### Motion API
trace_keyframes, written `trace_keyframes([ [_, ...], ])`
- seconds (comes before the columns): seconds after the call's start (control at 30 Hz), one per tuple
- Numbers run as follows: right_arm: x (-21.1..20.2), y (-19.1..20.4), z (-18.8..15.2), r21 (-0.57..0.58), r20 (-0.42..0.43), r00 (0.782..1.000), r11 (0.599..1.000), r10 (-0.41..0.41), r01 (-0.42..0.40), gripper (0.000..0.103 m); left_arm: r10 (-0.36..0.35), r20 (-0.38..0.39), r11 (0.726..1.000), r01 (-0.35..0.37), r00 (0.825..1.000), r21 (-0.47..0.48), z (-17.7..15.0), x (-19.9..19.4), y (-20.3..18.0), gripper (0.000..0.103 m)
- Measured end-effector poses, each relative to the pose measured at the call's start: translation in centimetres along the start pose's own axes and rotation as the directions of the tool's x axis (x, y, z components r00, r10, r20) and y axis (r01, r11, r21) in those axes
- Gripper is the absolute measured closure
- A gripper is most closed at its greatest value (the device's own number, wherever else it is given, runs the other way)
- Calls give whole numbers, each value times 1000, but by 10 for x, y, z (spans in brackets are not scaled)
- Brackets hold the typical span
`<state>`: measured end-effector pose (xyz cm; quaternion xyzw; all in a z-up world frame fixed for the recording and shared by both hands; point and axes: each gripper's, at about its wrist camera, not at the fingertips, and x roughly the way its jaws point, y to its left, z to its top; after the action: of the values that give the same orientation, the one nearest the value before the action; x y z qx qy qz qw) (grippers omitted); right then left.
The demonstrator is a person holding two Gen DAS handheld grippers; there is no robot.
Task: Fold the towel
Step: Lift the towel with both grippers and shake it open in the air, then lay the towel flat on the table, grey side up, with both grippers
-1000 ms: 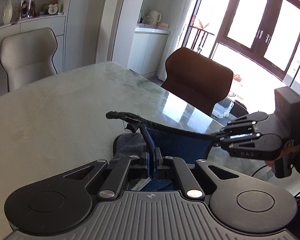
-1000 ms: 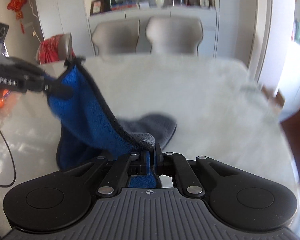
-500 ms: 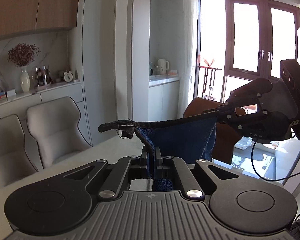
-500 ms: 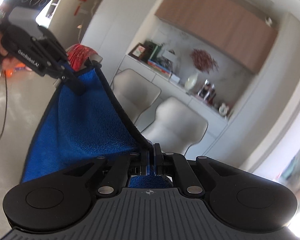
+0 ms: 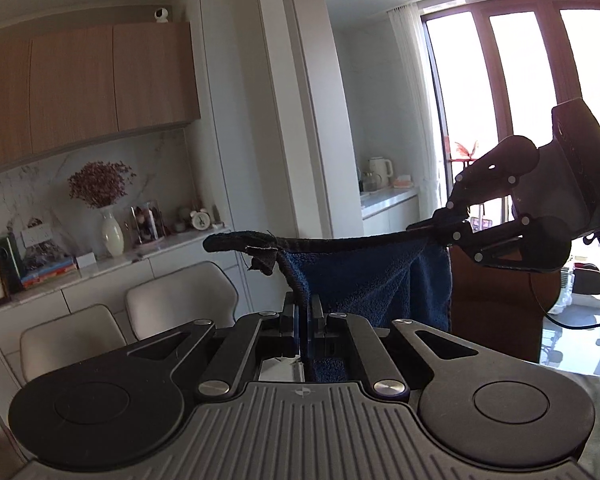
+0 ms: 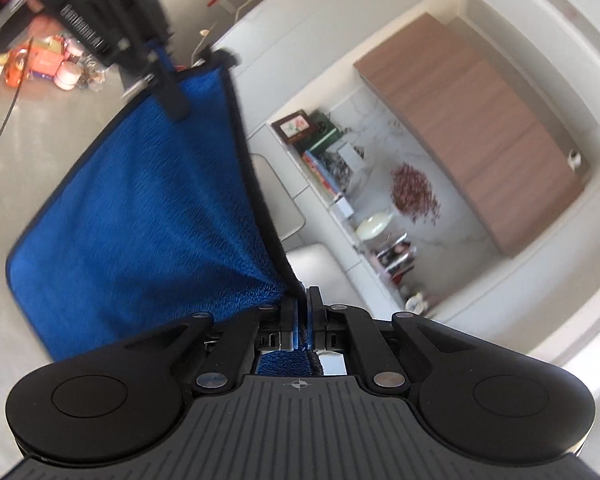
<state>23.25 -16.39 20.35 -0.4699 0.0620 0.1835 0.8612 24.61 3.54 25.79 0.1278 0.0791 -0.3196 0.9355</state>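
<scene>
A blue towel [image 6: 140, 216] with a dark hem hangs in the air, stretched between my two grippers. My left gripper [image 5: 302, 304] is shut on one top corner of the towel [image 5: 364, 276]; a dark loose corner flap sticks out to the left. My right gripper [image 6: 302, 300] is shut on the other top corner. In the left wrist view the right gripper [image 5: 440, 228] shows at the right, pinching the hem. In the right wrist view the left gripper [image 6: 168, 92] shows at the upper left. The towel's lower part is hidden in the left wrist view.
The pale table [image 6: 40, 128] lies below, with small jars and boxes [image 6: 52, 68] at its far end. Beige chairs [image 5: 180, 304] stand by a sideboard with a vase [image 5: 112, 232]. A brown chair [image 5: 496, 312] stands near the windows.
Both grippers have lifted the towel off the table and tilted upward. The towel now hangs free and spread between them; the right wrist view has rolled to the side.
</scene>
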Motion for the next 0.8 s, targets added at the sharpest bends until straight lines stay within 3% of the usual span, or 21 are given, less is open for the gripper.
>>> trace_keyframes([
  [0.1,-3,0,3,-31,13,1000,999,24,-24,99,-7,16,1000,7,1000,21,-3,-11,-2,101],
  [0.2,-21,16,-2,-51,10,993,992,118,-117,99,-40,-24,999,40,999,4,-30,-19,-10,100],
  [0.27,-32,39,-9,-64,-6,974,972,225,-225,99,-74,-65,997,72,995,-20,-59,-28,-19,100],
  [0.33,-39,72,-20,-78,-40,939,936,341,-343,99,-103,-118,994,99,988,-41,-93,-38,-32,100],
  [0.4,-45,110,-32,-82,-84,881,878,465,-471,99,-154,-202,986,135,967,-101,-138,-51,-48,100],
  [0.47,-46,151,-47,-61,-137,804,805,579,-590,99,-192,-271,975,151,943,-165,-177,-63,-59,100],
  [0.53,-47,201,-65,-21,-202,688,699,697,-714,99,-226,-339,963,157,913,-219,-210,-73,-69,100],
  [0.7,-49,266,-87,59,-271,475,507,837,-860,99,-294,-478,939,157,828,-307,-278,-100,-100,100],
  [0.8,-48,290,-96,82,-298,381,421,876,-903,99,-297,-523,935,133,799,-328,-301,-110,-108,98],
])
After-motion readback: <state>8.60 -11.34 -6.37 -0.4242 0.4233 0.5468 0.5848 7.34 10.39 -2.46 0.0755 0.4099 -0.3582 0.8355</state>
